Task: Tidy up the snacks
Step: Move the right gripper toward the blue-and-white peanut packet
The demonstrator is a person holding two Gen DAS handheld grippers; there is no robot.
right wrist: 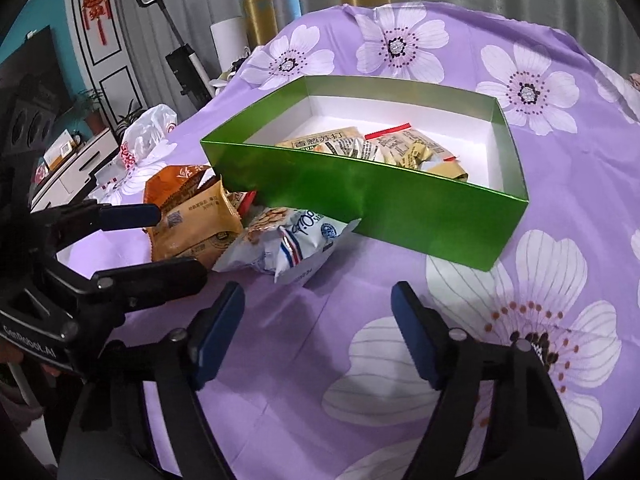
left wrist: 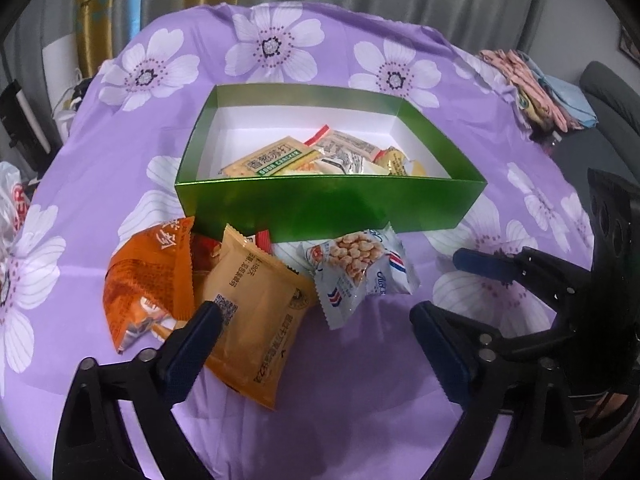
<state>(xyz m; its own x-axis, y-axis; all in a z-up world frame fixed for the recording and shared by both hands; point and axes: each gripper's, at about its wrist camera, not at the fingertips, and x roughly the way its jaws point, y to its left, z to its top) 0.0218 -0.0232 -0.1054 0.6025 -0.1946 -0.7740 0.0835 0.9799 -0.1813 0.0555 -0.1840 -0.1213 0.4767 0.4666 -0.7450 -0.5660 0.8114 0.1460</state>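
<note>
Right now the table's purple flowered cloth [left wrist: 320, 60] carries everything, and the green box [left wrist: 328, 204] sitting in the middle of it is the thing to steer by. Inside the box several snack packets [left wrist: 280, 162] already lie loose on its white floor, toward its near wall, so I'd say part of the sorting is done. Outside the box, just against its near wall, a small heap is left: a tan packet [left wrist: 256, 304] lying on top, an orange packet [left wrist: 146, 280] to its left, a bit of red wrapper peeking out between them close to the box, and a white packet of nuts [left wrist: 360, 268] on the side nearer the other hand, one corner reaching the box wall. So roughly a handful of packets is left to go in, as far as I can judge. Both tools are tipped downward toward that heap in front of the box. The left gripper [left wrist: 316, 320] has its jaws spread on either side of the tan packet, one finger resting over its edge, not yet pinching it. The right gripper [right wrist: 318, 300] hovers just short of the white packet, jaws apart with only cloth between them, holding nothing.
</note>
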